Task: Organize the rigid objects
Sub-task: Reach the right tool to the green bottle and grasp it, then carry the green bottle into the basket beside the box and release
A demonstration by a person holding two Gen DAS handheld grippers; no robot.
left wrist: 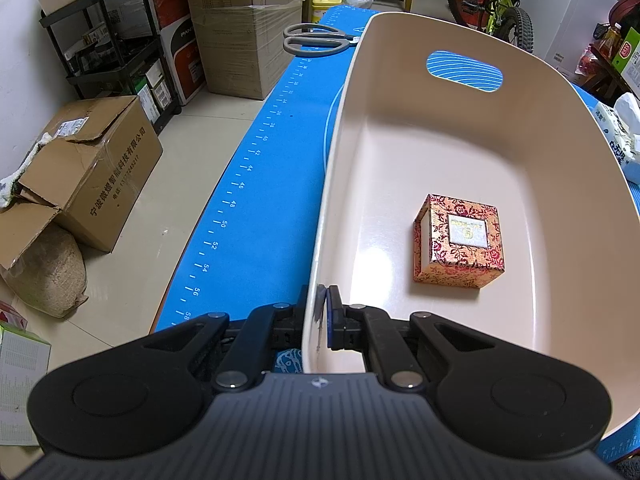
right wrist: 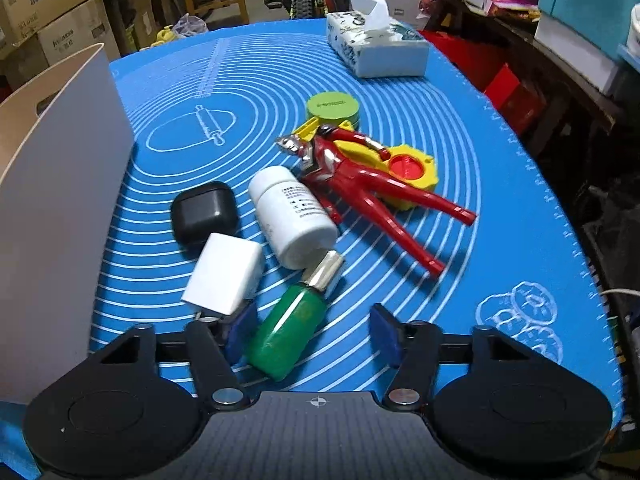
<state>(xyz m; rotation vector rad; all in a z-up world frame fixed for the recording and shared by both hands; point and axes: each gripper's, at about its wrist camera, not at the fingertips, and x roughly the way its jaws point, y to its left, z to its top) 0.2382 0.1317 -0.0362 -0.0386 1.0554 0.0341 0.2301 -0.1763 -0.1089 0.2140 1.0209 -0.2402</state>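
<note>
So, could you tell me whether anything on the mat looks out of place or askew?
Yes: the white pill bottle and green bottle lie on their sides, and the red figure sprawls across the yellow toy.

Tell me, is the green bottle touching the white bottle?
Touching. In the right wrist view the green bottle's silver cap butts against the lower end of the white bottle, with no blue mat visible between them.
</note>
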